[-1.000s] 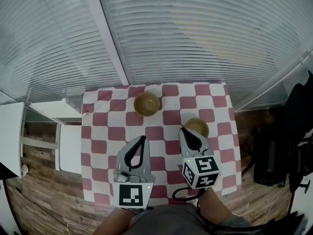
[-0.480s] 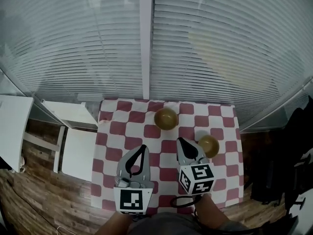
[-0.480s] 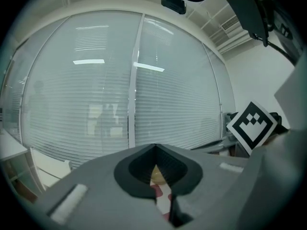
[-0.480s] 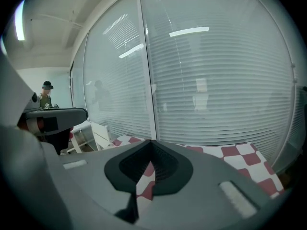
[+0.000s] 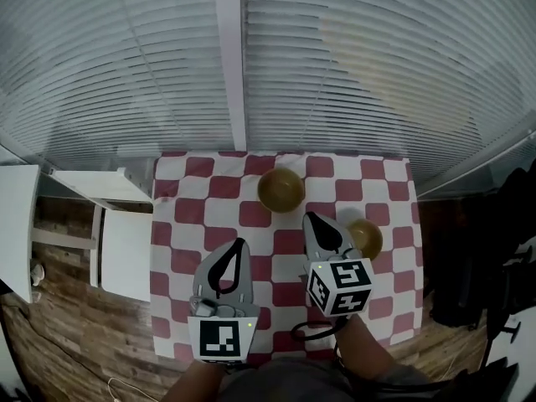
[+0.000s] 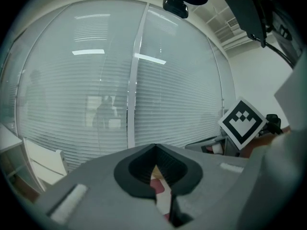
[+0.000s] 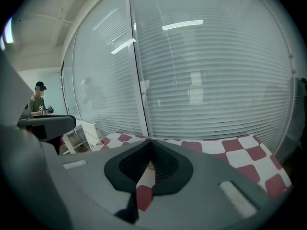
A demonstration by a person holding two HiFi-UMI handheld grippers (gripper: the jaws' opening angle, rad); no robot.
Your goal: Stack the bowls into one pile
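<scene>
The far bowl (image 5: 280, 189) sits near the back edge of the table (image 5: 191, 224); the near bowl (image 5: 368, 238) lies apart, just beside the right gripper (image 5: 312, 217). That and the left gripper (image 5: 239, 244) have jaws pressed together, empty. The right should spread wide and pinch the near rim squarely. A white shelf (image 5: 126, 243) stands left; nothing seems to block.

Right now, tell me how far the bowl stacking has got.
Done: nothing is stacked. The far bowl and the near bowl sit apart on the checked tablecloth.
In hand: nothing. The left gripper and right gripper both have their fingers together and empty; the right one is closest to the near bowl.
Left: lift one bowl and set it inside the other.
</scene>
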